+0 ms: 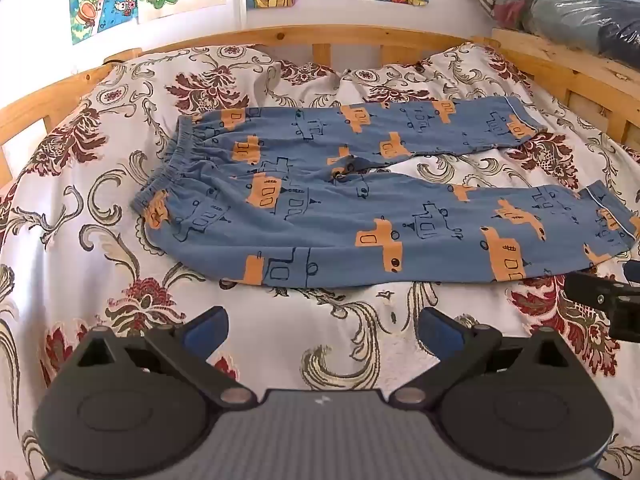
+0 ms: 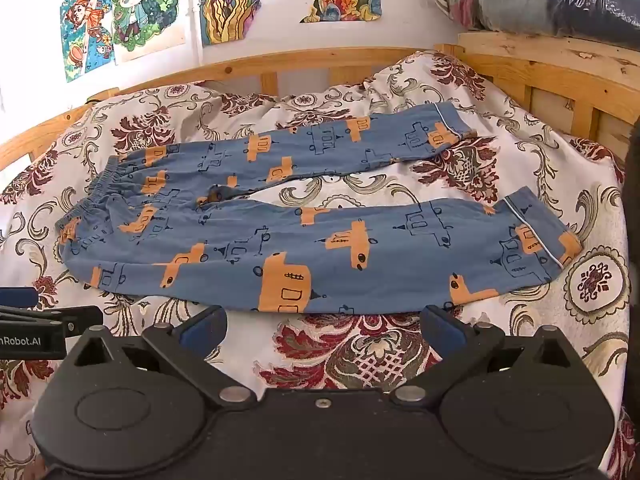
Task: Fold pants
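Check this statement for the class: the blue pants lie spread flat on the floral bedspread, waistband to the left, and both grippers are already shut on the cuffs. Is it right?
Not quite. The pants lie flat on the bedspread, waistband left, but both wrist views show the left gripper and right gripper open, short of the fabric and holding nothing.

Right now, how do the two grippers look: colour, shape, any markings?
Both are matte black plastic. The left gripper and right gripper each have two round hubs, angled link arms with silver pivot pins, and blue finger pads. White lettering "nRobot.AI" marks the left one's side.
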Motion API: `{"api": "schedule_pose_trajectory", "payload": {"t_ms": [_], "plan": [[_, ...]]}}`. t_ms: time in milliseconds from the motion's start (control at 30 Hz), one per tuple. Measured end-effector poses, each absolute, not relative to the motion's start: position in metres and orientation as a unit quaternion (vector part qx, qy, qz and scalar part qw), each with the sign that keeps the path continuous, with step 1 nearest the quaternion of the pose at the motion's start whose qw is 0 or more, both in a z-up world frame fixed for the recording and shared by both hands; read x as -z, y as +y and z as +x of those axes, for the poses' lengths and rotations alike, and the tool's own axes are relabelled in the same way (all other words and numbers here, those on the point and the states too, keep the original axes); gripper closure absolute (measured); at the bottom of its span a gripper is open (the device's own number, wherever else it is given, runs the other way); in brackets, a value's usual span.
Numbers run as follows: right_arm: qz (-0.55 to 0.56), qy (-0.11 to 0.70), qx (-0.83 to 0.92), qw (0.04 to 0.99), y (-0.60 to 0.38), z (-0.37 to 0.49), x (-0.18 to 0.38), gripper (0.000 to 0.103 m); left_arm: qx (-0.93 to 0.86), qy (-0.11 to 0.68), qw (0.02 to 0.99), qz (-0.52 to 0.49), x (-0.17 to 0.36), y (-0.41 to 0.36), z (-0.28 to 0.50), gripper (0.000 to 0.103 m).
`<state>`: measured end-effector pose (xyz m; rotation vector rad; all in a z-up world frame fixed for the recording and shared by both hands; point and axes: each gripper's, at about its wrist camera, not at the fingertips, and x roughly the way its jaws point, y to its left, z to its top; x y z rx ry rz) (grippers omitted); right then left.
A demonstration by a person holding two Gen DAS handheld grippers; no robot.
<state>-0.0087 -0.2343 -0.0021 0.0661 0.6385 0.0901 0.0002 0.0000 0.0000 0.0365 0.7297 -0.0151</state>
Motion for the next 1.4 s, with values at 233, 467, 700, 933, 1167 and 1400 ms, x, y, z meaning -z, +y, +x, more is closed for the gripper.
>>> {"api": "schedule_pose_trajectory", "payload": {"t_ms": [233, 467, 700, 933, 1167, 1400], "plan": [[0.033, 0.314, -0.044, 0.948, -0.2344, -0.0086, 0.0020, 0.001, 0.006, 0.358, 0.933, 0.017, -0.0005, 0.0011, 0.0004, 0.000], [0.033, 0.314, -0.044, 0.948, -0.2345, -0.0085, 0.0021, 0.001, 0.007, 0.358, 0.934, 0.017, -0.0001, 0.0002, 0.0000, 0.000], [0.033, 0.315, -0.044, 0.948, -0.2349, -0.0085, 0.0022, 0.001, 0.006, 0.359, 0.933, 0.016, 0.0045, 0.0022, -0.0018, 0.000], [0.033, 0.315, -0.044, 0.947, -0.2352, -0.0085, 0.0024, 0.001, 0.006, 0.360, 0.933, 0.016, 0.0043, 0.0028, -0.0008, 0.000], [0.034, 0.315, -0.044, 0.947, -0.2356, -0.0078, 0.0013, 0.001, 0.006, 0.361, 0.932, 0.016, 0.0041, 0.0023, -0.0008, 0.000], [0.034, 0.313, -0.045, 0.948, -0.2366, -0.0086, 0.0003, 0.001, 0.004, 0.365, 0.931, 0.018, 0.0036, 0.0009, 0.0012, 0.000]]}}
